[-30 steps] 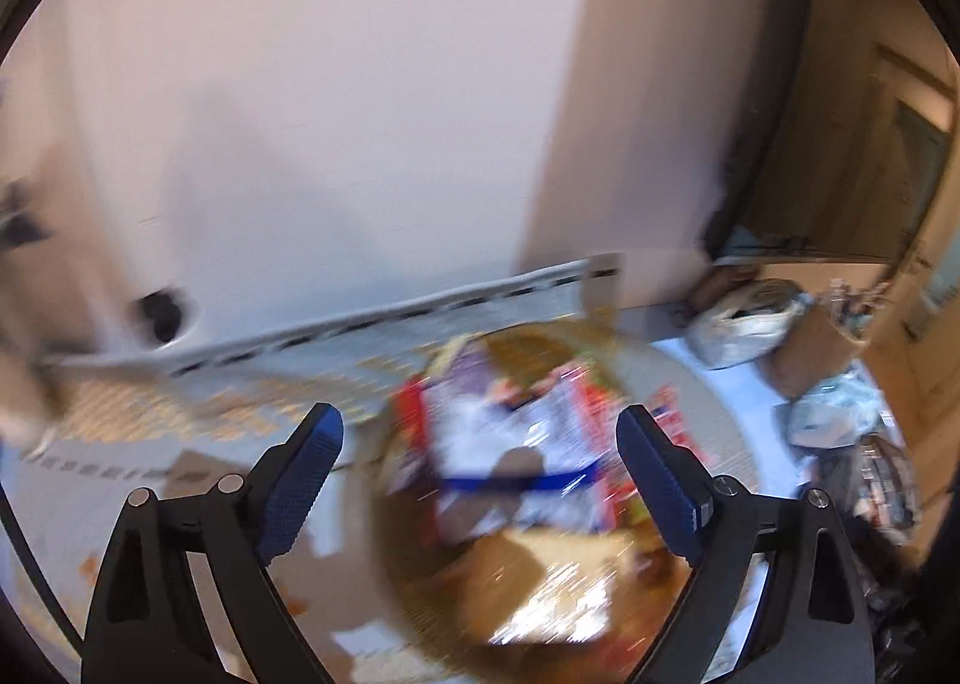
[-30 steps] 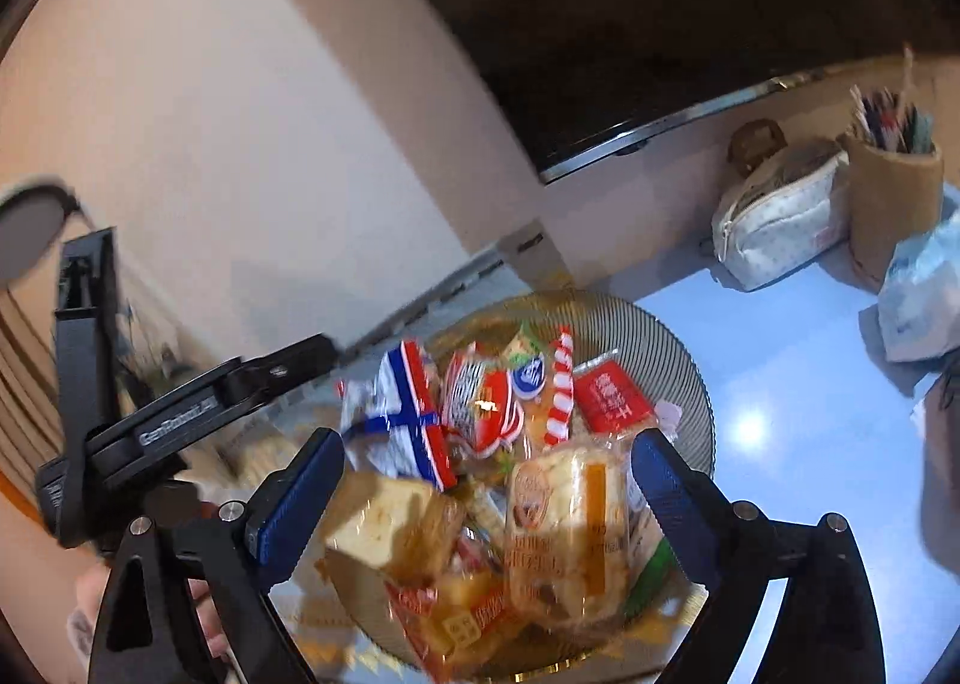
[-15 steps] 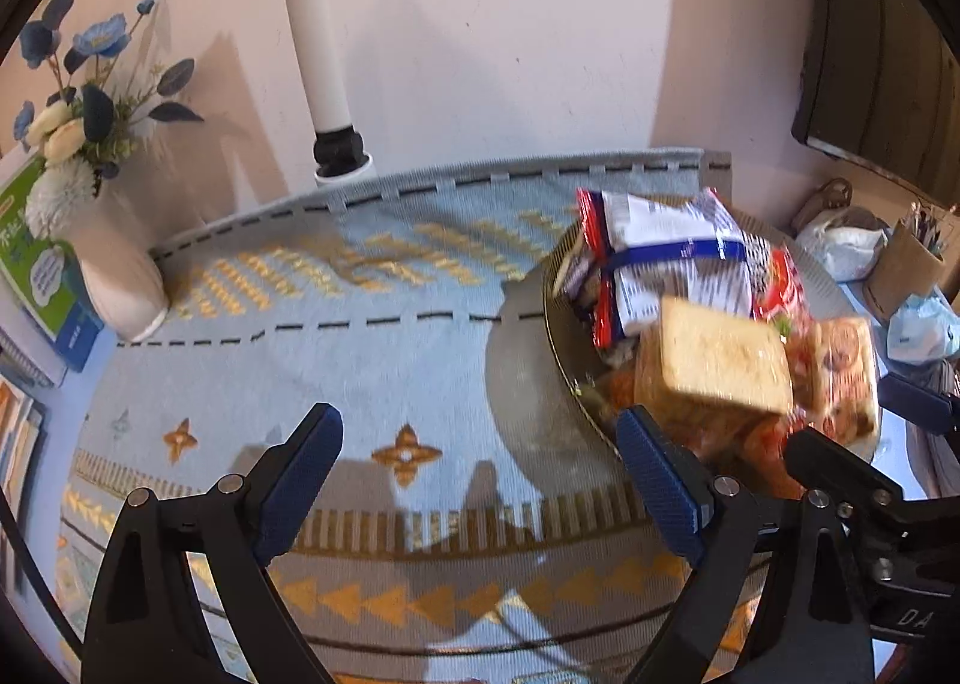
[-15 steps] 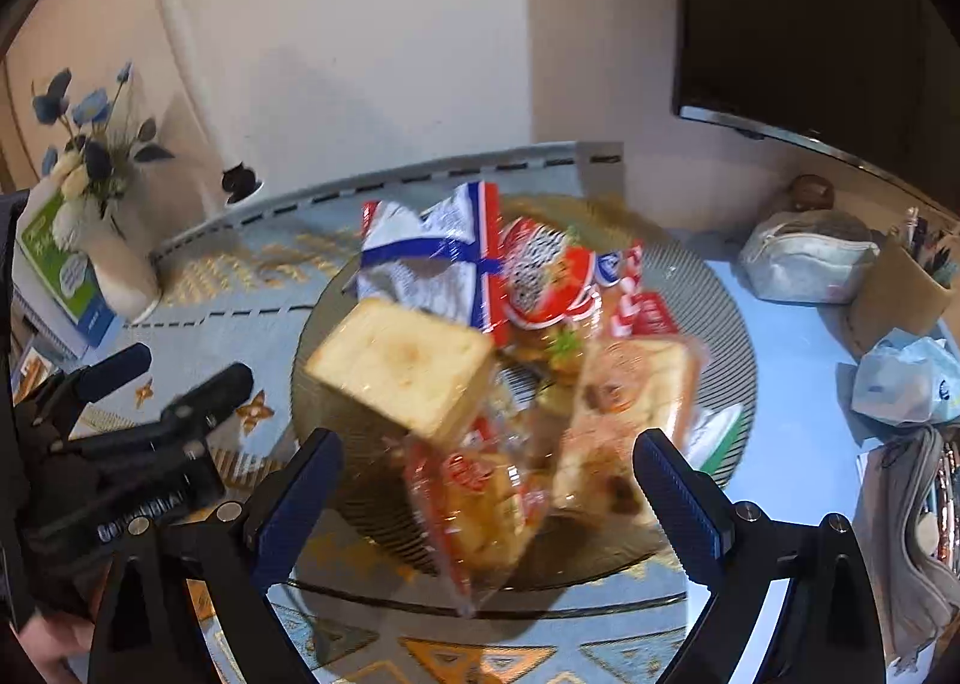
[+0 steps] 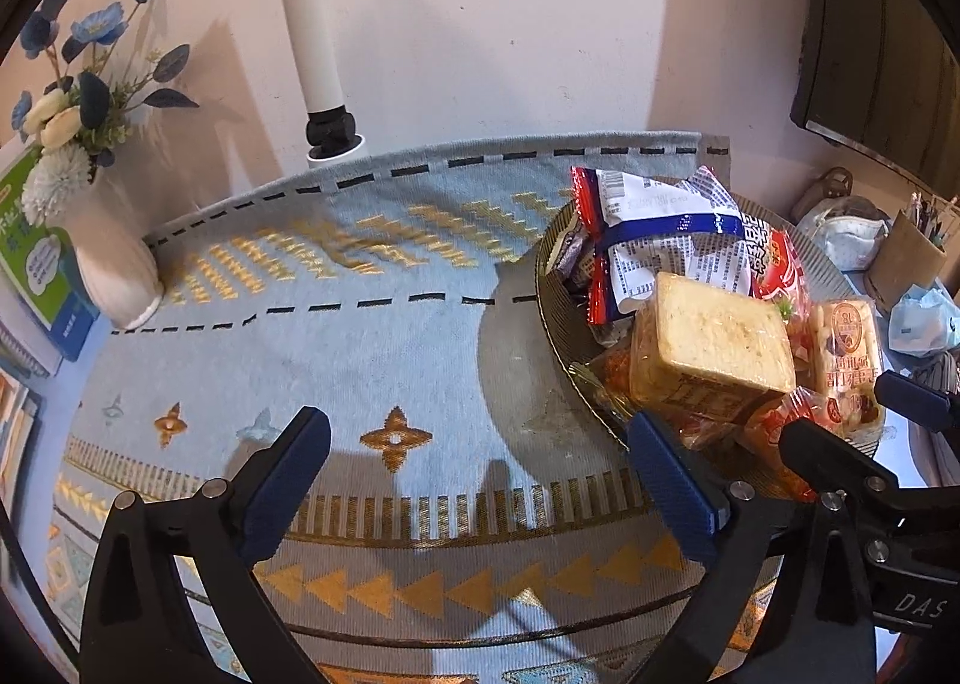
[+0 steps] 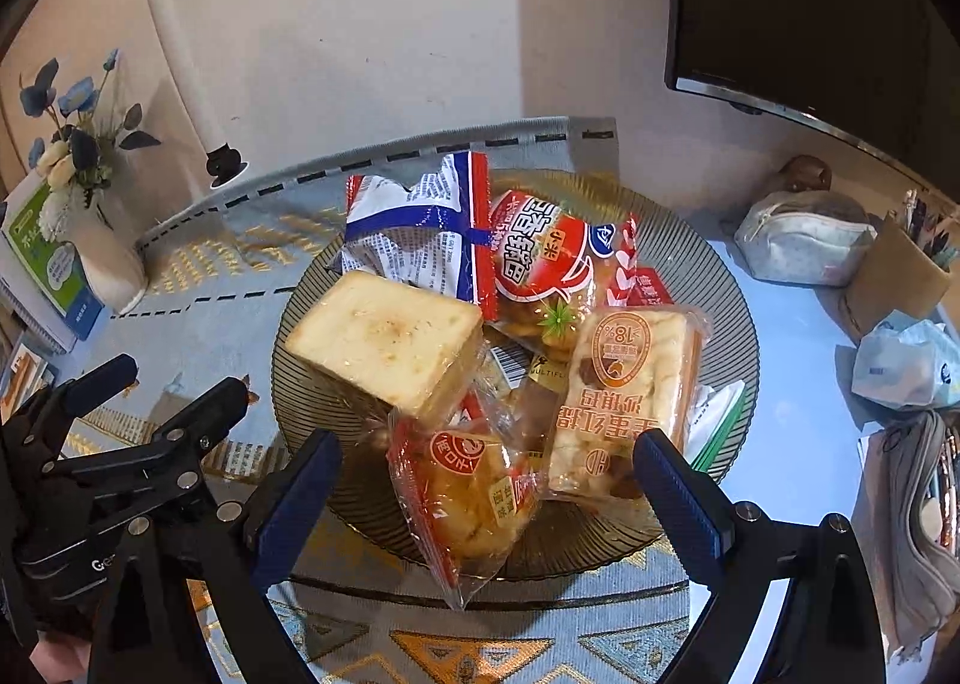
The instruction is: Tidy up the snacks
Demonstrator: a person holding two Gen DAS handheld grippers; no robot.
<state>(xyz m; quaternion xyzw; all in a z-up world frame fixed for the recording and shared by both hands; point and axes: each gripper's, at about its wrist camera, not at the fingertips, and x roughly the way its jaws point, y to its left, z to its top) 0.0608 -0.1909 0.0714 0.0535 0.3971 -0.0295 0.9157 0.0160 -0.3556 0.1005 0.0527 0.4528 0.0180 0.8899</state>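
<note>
A ribbed glass plate (image 6: 723,288) holds a heap of snacks: a wrapped bread slice (image 6: 384,342), a blue-and-white bag (image 6: 420,240), a red bag (image 6: 540,258), an orange-labelled cake bar (image 6: 624,396) and a clear red-trimmed pack (image 6: 474,492) hanging over the near rim. My right gripper (image 6: 486,498) is open, its jaws standing either side of that pack. My left gripper (image 5: 474,480) is open and empty over the blue patterned mat (image 5: 336,336), left of the plate (image 5: 552,300). It also shows in the right wrist view (image 6: 120,432).
A white vase of blue flowers (image 5: 102,240) and a green book (image 5: 42,276) stand at the far left. A white pole (image 5: 312,36) rises at the back wall. A pouch (image 6: 804,234), a pen cup (image 6: 900,276) and tissues (image 6: 906,360) lie on the right.
Both views have swung down and settled on the table. The right gripper has come closer to the plate's near rim; the left has steadied over the mat beside it.
</note>
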